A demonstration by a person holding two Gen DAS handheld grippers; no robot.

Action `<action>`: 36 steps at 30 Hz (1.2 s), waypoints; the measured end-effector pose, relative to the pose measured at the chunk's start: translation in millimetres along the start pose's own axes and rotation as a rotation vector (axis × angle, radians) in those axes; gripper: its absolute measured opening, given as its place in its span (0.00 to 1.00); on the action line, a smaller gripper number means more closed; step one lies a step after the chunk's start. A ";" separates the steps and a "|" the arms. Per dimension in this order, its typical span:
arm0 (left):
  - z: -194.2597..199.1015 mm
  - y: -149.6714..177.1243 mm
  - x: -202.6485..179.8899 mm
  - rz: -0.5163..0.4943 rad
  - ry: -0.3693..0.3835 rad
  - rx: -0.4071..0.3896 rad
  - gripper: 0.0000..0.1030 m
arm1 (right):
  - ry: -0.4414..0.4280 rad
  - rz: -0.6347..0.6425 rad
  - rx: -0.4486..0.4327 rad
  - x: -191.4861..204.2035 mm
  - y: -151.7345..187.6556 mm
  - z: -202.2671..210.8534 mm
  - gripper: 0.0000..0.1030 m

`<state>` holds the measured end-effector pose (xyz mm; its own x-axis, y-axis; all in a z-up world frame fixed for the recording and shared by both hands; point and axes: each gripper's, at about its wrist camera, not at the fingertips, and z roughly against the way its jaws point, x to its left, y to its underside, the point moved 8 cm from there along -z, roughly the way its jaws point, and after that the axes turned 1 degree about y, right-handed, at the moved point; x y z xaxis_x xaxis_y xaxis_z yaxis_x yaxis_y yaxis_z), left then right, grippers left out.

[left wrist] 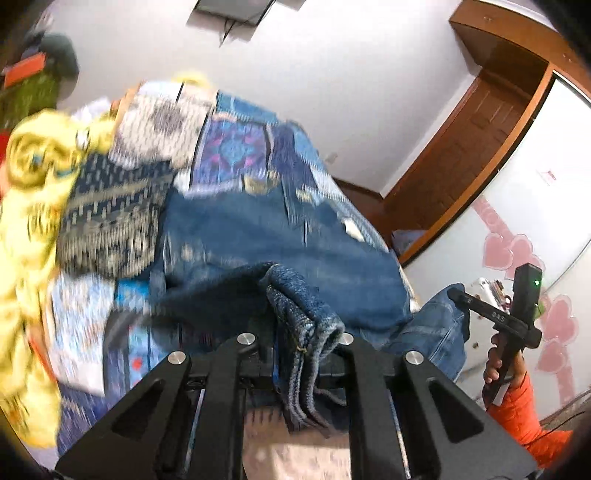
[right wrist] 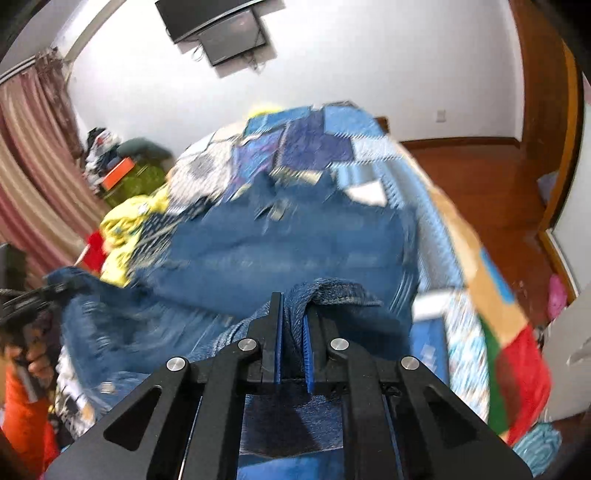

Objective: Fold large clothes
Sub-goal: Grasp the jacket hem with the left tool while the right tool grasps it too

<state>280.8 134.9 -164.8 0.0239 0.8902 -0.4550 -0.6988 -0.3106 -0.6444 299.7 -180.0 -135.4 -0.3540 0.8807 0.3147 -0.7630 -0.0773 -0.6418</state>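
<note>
A pair of blue jeans [left wrist: 258, 229] lies across the bed, blurred by motion. My left gripper [left wrist: 304, 345] is shut on a bunched hem of the jeans, and the folded denim drapes over its fingers and hides them. In the right wrist view my right gripper [right wrist: 293, 308] is shut on another hem of the jeans [right wrist: 277, 240], with denim pinched between the blue pads [right wrist: 306, 332]. Both held ends are lifted above the bed. The right gripper's body [left wrist: 495, 314] also shows at the right of the left wrist view, in a hand with an orange sleeve [left wrist: 532, 417].
A blue patchwork quilt [right wrist: 314, 144] covers the bed. A yellow garment [left wrist: 29, 206] and a dark patterned cloth [left wrist: 110, 214] lie left of the jeans. A wooden floor [right wrist: 465, 173] and door frame [left wrist: 461, 147] are to the right, a wall-mounted screen [right wrist: 218, 29] ahead.
</note>
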 end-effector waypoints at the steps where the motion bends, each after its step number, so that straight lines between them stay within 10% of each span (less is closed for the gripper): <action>1: -2.8 -10.4 0.7 -0.001 -0.004 -0.012 0.10 | 0.009 -0.005 -0.007 -4.1 -8.7 -5.7 0.08; 15: -103.6 -92.3 67.2 0.075 -0.189 -0.010 0.10 | 0.075 -0.179 0.004 -65.5 -83.2 -96.2 0.07; 25: -202.6 -58.1 130.0 0.051 -0.327 0.174 0.13 | 0.082 -0.129 0.164 -94.6 -54.3 -146.5 0.05; 36: -223.1 -39.2 136.6 -0.025 -0.388 0.311 0.21 | 0.040 -0.023 0.219 -91.5 -47.5 -130.9 0.06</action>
<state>471.0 194.4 -338.8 -0.1832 0.9728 -0.1420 -0.8829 -0.2263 -0.4114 439.2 -195.7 -225.2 -0.3170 0.9010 0.2962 -0.8714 -0.1534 -0.4659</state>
